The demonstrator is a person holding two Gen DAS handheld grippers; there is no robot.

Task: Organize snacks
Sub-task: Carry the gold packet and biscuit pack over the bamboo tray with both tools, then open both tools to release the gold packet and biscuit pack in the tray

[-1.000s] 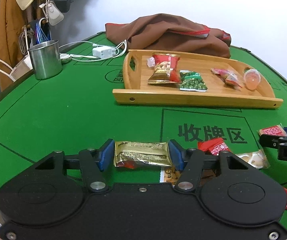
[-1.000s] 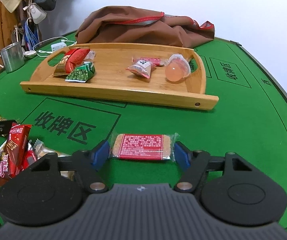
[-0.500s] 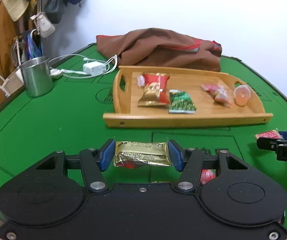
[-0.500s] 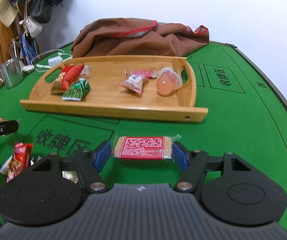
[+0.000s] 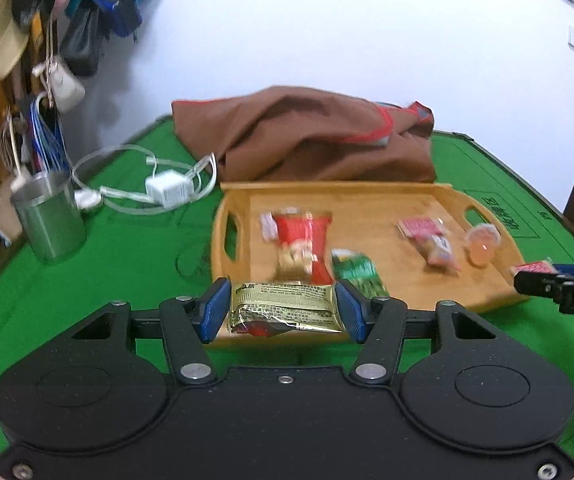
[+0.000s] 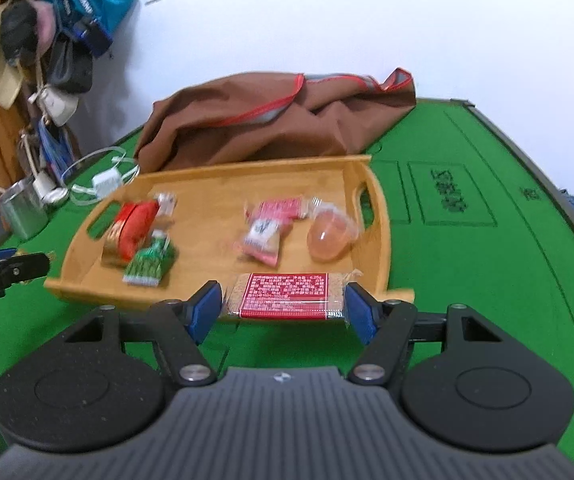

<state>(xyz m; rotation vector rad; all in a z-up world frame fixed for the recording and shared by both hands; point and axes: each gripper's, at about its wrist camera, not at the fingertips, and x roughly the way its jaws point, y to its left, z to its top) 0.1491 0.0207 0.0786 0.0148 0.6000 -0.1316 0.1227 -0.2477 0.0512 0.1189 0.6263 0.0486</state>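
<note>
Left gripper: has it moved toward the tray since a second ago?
Yes. The left gripper, shut on the gold packet, has come forward to the wooden tray; the tray's near rim now sits right behind the packet, where bare green felt lay between them before.

Bright, even indoor light, barely any shadows. Heavy fisheye bending at the edges, dark corners. Motion blur smears the snacks on the tray (image 5: 367,208); each gripper body looks sharp.

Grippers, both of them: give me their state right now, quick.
Left gripper: closed on the gold snack packet.
Right gripper: closed on the red cracker packet.
</note>
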